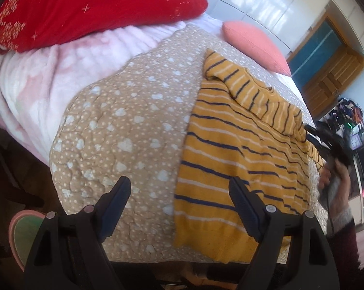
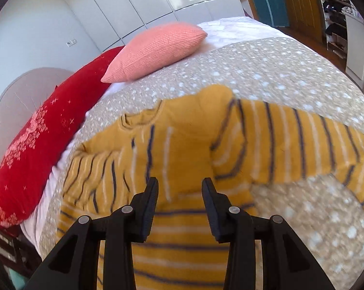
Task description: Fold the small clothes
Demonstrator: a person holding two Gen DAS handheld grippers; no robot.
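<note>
Both jaws gape empty over striped sweater [image 2: 182,149] on dotted quilt [image 1: 124,120]; pink pillow [image 2: 155,50], red pillow [image 1: 90,7] beyond.

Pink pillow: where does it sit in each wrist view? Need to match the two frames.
Left wrist: pink pillow upper right of centre, beyond the striped yellow sweater.
Right wrist: pink pillow upper left of centre, beside the red pillow.
Shared landmark: the red pillow, top left in the left wrist view.
</note>
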